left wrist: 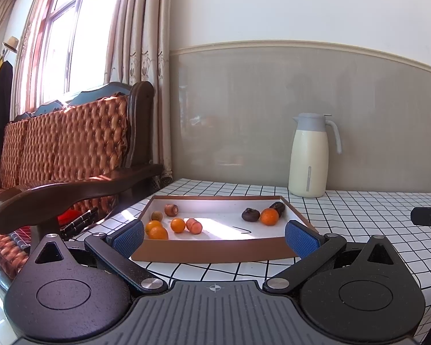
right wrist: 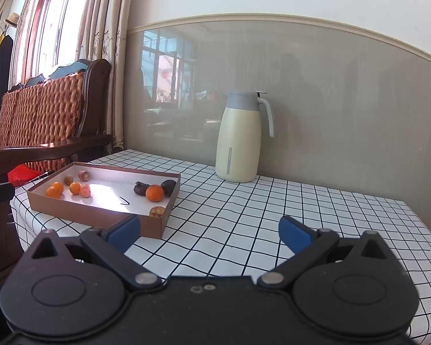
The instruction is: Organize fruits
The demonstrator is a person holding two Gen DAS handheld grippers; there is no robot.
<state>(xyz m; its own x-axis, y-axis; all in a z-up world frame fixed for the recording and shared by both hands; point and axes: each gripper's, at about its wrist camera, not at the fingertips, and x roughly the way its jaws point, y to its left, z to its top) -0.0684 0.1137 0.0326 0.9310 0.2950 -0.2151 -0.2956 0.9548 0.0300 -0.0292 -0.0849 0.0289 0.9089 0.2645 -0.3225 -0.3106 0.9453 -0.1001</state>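
Observation:
A shallow brown box (left wrist: 209, 250) (right wrist: 80, 212) with a white floor sits on the checked tablecloth. Its left end holds three oranges (left wrist: 177, 225) (right wrist: 75, 188), a small brownish fruit (left wrist: 157, 216) and two reddish cut-looking fruits (left wrist: 194, 226) (left wrist: 171, 210). At its right end one orange (left wrist: 269, 216) (right wrist: 154, 193) lies between two dark fruits (left wrist: 250, 214) (right wrist: 169, 187). Another reddish fruit (right wrist: 157, 211) lies in the near right corner. My left gripper (left wrist: 215, 237) is open, just short of the box's near wall. My right gripper (right wrist: 209, 231) is open over bare cloth, right of the box.
A cream thermos jug (left wrist: 310, 155) (right wrist: 240, 136) with a grey lid stands at the back by the wall. A wooden sofa (left wrist: 71, 155) with orange cushions is close along the table's left edge. A thin dark hook-shaped mark (left wrist: 242, 230) lies on the box floor.

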